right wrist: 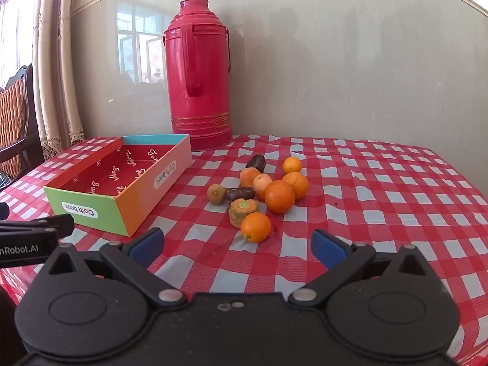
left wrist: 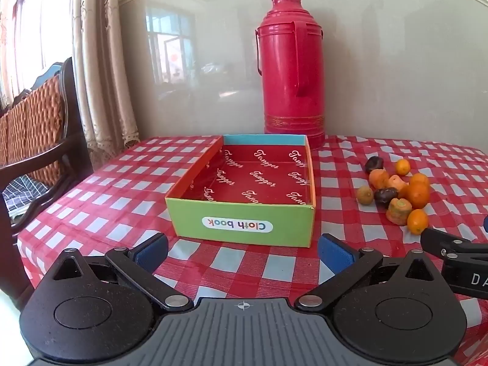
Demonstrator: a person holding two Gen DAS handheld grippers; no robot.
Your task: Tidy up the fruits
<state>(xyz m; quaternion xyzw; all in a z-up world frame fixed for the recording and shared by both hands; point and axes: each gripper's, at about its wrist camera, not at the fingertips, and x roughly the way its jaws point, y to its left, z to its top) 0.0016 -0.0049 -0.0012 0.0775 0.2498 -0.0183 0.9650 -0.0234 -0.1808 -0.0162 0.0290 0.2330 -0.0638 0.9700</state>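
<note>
One open cardboard box [left wrist: 244,222], green front wall with a "Cloth book" label, red printed floor, nothing inside; sits centre of the left wrist view, left-centre in the right wrist view [right wrist: 91,210].

Fruit pile [right wrist: 259,192] on the worktop [right wrist: 381,183], just right of the box, centre of the right wrist view and right edge of the left wrist view [left wrist: 396,192]. Count in the right view: four oranges — largest [right wrist: 280,196], one behind it [right wrist: 296,184], small one at the back [right wrist: 292,164], nearest one [right wrist: 255,227]. Three carrot chunks: cut stub with green core [right wrist: 243,210], two paler pieces [right wrist: 261,184] [right wrist: 249,177]. Two dark shrivelled pieces [right wrist: 240,193] [right wrist: 256,162], kind unclear. One small brownish round fruit [right wrist: 217,194]. Pieces mostly touching each other.

Left hand-held gripper [left wrist: 242,251] tilted downward, jaws spread wide, nothing between them, aimed at the box front, not touching it. Right hand-held gripper [right wrist: 237,247] also tilted downward, jaws wide and empty; nearest orange sits just beyond the gap, apart from both blue pads [right wrist: 145,242].

Each gripper's black finger shows at the edge of the other's view.

One red thermos [right wrist: 199,76] upright behind box and fruit, against the wall. Red-white checked cloth covers the worktop. Wooden chair [left wrist: 45,128] and curtain [left wrist: 97,61] at left.
</note>
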